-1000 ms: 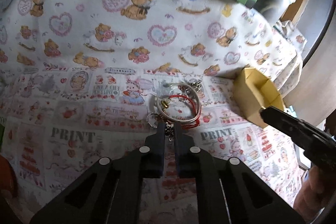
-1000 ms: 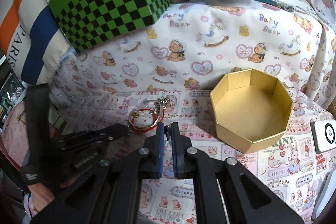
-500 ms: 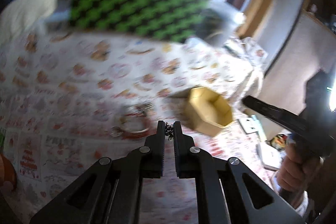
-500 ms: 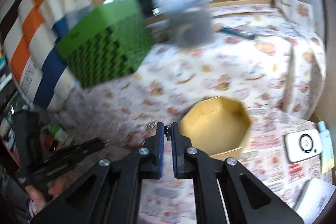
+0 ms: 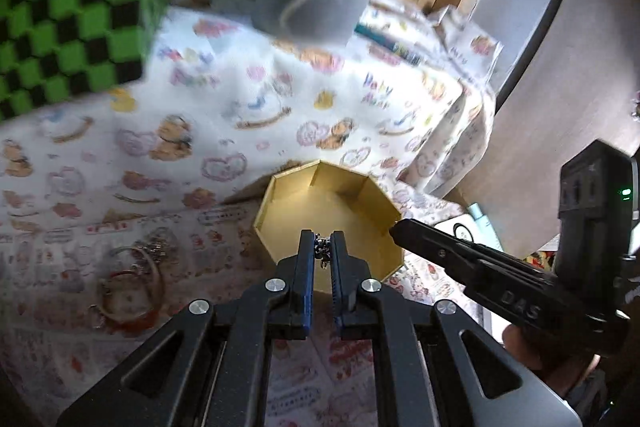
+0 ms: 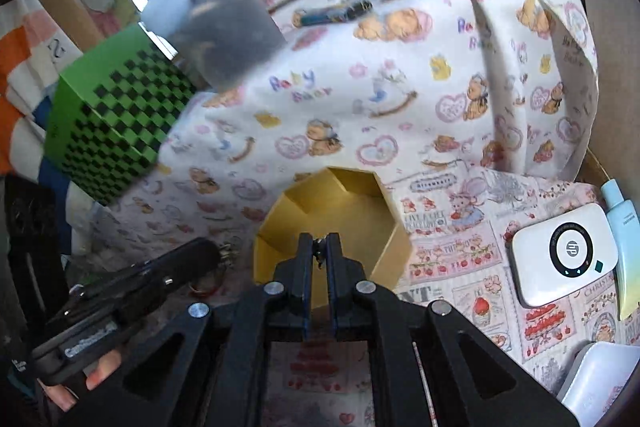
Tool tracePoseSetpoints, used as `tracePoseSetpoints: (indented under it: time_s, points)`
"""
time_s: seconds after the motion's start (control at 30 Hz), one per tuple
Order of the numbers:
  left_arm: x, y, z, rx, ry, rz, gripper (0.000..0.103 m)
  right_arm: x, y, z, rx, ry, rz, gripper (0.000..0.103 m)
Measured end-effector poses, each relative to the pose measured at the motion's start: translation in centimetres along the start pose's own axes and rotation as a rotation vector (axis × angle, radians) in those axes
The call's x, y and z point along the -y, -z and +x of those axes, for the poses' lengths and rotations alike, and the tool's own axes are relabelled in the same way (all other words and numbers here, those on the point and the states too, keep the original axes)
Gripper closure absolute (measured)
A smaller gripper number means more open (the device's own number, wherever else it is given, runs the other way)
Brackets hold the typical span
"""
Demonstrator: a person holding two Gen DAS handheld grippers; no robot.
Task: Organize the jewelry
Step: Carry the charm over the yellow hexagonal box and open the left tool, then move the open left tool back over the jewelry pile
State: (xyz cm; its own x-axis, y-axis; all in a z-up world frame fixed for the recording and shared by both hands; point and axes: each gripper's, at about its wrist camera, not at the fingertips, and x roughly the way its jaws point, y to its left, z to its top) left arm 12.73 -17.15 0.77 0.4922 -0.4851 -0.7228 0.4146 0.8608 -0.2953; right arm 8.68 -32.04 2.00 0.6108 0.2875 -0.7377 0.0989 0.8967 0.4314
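Left wrist view: left gripper [image 5: 322, 241] pinches a small dark metal chain [image 5: 323, 254] above the gold octagonal cardboard box [image 5: 344, 205]; right gripper [image 6: 319, 243] pinches a similar dark trinket [image 6: 319, 254].

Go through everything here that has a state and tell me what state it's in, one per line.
Left gripper: shut on a small chain, above the box.
Right gripper: shut on a small chain, above the box.
Gold octagonal box: open, no lid, nothing visible inside.
Bracelet pile: lying loose on the cloth, outside the box.
White HP device: face up on the cloth.
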Motion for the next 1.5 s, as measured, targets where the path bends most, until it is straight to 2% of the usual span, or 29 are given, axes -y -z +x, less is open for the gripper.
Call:
tracePoseSetpoints:
  time_s: [0.13, 0.27, 0.3, 0.33, 0.37, 0.43, 0.5, 0.57, 0.63, 0.7, 0.8, 0.9, 0.97, 1.17, 1.33, 1.5]
  points:
    - [0.3, 0.4, 1.4, -0.019, 0.002, 0.022, 0.096, 0.4, -0.1, 0.1, 0.005, 0.019, -0.001, 0.096]
    - [0.4, 0.6, 1.4, 0.011, -0.015, 0.033, 0.096, 0.7, -0.2, 0.4, 0.003, 0.024, 0.009, 0.095]
    - [0.2, 0.7, 1.1, 0.027, -0.01, 0.024, 0.092, 0.7, -0.1, 0.4, 0.006, 0.028, 0.01, 0.095]
    - [-0.1, 0.7, 0.6, 0.041, -0.007, 0.013, 0.082, 0.7, -0.2, 0.3, 0.01, 0.021, 0.009, 0.091]
    - [-0.4, 0.9, 0.1, 0.057, -0.008, 0.003, 0.077, 0.7, -0.2, 0.2, 0.015, 0.014, 0.008, 0.088]
    - [-0.9, 1.3, -1.5, 0.096, -0.036, -0.002, 0.075, 0.4, -0.1, -0.4, 0.039, 0.013, 0.0, 0.079]
    - [-1.1, 1.8, -3.4, 0.137, -0.096, 0.022, 0.071, -0.1, -0.1, -1.2, 0.063, 0.018, -0.018, 0.077]
    - [-1.5, 2.6, -5.6, 0.189, -0.149, 0.032, 0.06, -0.8, 0.1, -1.8, 0.084, 0.025, -0.036, 0.072]
    - [-2.4, 3.4, -7.4, 0.219, -0.169, 0.019, 0.044, -1.8, 0.4, -2.5, 0.117, 0.041, -0.066, 0.059]
    - [-3.3, 4.1, -9.0, 0.244, -0.173, 0.014, 0.041, -3.2, 0.9, -3.0, 0.153, 0.057, -0.11, 0.053]
    - [-4.2, 5.0, -10.7, 0.289, -0.246, 0.023, 0.035, -4.7, 1.6, -3.1, 0.18, 0.078, -0.163, 0.044]
    - [-5.3, 5.7, -11.3, 0.313, -0.301, 0.022, 0.029, -5.8, 2.3, -2.6, 0.183, 0.099, -0.19, 0.042]
    - [-6.4, 5.9, -11.1, 0.295, -0.297, -0.007, 0.028, -6.1, 2.6, -2.2, 0.18, 0.112, -0.196, 0.04]
    - [-10.4, 6.0, -9.3, 0.199, -0.355, -0.119, 0.028, -6.8, 3.4, -1.1, 0.17, 0.158, -0.24, 0.035]
    - [-13.1, 6.2, -7.6, 0.131, -0.347, -0.194, 0.029, -6.4, 3.5, -0.6, 0.161, 0.174, -0.231, 0.035]
    - [-14.3, 6.3, -6.3, 0.076, -0.348, -0.207, 0.041, -6.5, 3.6, -0.4, 0.158, 0.184, -0.239, 0.035]
